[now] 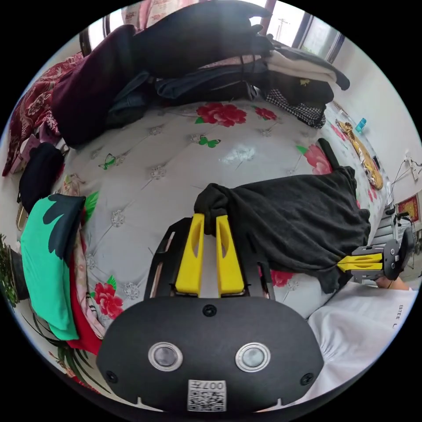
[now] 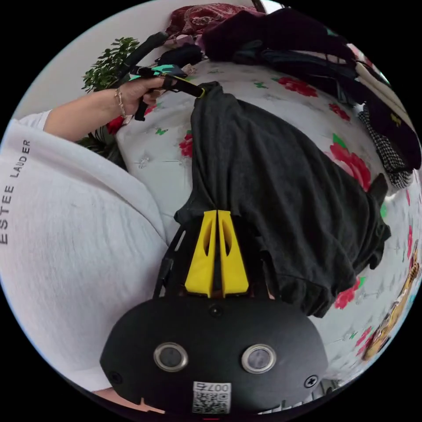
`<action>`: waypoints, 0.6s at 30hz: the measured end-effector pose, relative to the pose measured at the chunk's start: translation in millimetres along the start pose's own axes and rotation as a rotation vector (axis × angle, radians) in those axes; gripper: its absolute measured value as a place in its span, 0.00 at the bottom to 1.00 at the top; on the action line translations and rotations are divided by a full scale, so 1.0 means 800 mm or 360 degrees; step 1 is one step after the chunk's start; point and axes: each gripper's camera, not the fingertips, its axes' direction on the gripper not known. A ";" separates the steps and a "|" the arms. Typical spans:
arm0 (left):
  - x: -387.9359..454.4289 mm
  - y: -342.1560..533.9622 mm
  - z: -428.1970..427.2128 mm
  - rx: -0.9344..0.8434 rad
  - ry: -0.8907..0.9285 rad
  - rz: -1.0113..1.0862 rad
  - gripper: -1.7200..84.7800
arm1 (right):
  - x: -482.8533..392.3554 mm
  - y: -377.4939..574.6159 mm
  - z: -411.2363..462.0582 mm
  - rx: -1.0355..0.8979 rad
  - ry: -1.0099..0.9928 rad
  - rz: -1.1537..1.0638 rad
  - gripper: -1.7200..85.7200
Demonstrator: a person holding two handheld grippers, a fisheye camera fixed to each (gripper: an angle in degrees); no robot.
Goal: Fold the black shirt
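The left gripper [image 1: 210,216] is clenching a bunched corner of the shirt [image 1: 299,215], which is stretching away from its jaws across the bed [image 1: 167,149]. The right gripper [image 2: 217,212] is pinching another edge, jaws nearly together, the cloth hanging beyond its tips. A clothes pile [image 1: 211,57] is lying far ahead.
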 end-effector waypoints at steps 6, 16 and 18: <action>-0.001 0.051 -0.082 0.0337 0.0215 -0.0027 0.07 | 0.030 0.096 -0.131 0.0680 0.0340 0.0655 0.03; 0.020 0.130 -0.104 0.0375 0.0191 0.0050 0.07 | -0.028 0.093 -0.048 0.0518 0.0037 0.0637 0.09; 0.021 0.134 -0.104 0.0390 0.0210 0.0023 0.06 | -0.042 0.073 0.000 0.0357 0.0040 0.0560 0.09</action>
